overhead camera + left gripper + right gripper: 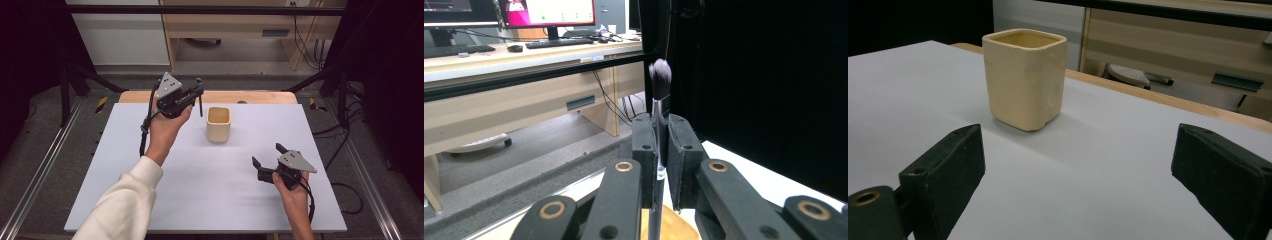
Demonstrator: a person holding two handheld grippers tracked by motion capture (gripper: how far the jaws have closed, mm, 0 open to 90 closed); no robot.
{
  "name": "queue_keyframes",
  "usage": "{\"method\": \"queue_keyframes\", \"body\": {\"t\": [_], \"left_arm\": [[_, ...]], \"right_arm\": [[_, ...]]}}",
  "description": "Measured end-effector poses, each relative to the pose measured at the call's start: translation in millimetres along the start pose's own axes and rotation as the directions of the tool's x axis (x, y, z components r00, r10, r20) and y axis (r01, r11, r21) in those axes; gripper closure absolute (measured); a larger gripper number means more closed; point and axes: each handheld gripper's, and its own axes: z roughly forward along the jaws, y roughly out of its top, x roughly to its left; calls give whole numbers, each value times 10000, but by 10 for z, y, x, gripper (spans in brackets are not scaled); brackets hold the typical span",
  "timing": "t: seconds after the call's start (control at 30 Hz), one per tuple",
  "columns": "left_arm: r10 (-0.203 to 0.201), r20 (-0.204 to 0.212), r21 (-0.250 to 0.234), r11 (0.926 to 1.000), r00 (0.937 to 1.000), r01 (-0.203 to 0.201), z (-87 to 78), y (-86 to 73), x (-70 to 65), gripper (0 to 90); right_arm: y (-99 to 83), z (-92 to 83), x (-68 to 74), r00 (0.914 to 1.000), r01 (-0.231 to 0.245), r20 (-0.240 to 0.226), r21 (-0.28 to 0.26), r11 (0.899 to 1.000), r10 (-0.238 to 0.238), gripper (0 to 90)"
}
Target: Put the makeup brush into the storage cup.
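Left gripper [196, 95]: jaws clamped on the thin handle of a makeup brush [659, 80]; in the left gripper view the handle runs up between the two pads, bristle tuft on top, dark handle going down out of sight below the jaws; in the high view the brush hangs upright from the jaw tips, lower end free in the air.
Brush against cup: the cream square cup [218, 124] stands on the white table [200, 200] at about four o'clock from the gripped brush, near it but not under it; brush and cup are apart; a tan curve at the bottom edge of the left gripper view looks like the cup's rim, though too little of it shows to be sure.
Right gripper [267, 157]: jaws spread wide, nothing between them; held low over the table at about four o'clock from the cup, well apart from it; its view looks straight at the cup [1024, 77], which stands upright and seems empty.
Step in hand, as I judge it: carrying the brush toward the cup to stand it inside, handle end down.
Next move calls for: shifting the left gripper toward four o'clock until the handle's lower end hangs over the mouth; keeping the brush upright; lowering it clear of the rim; releasing only once the end is well inside; the right gripper is placed to steady the cup if it tips.
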Motion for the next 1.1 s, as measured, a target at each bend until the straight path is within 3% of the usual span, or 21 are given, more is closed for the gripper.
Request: {"method": "queue_keyframes", "body": {"t": [0.37,1.1], "left_arm": [[-315,-172,-287,9991,9994,310,148,-21,28,840],[-364,-553,-488,9982,9978,337,378,-122,27,840]], "right_arm": [[-41,-27,-55,9999,115,82,-60,9999,-114,78],[-65,-63,-122,9998,-131,115,-228,9997,133,83]]}}
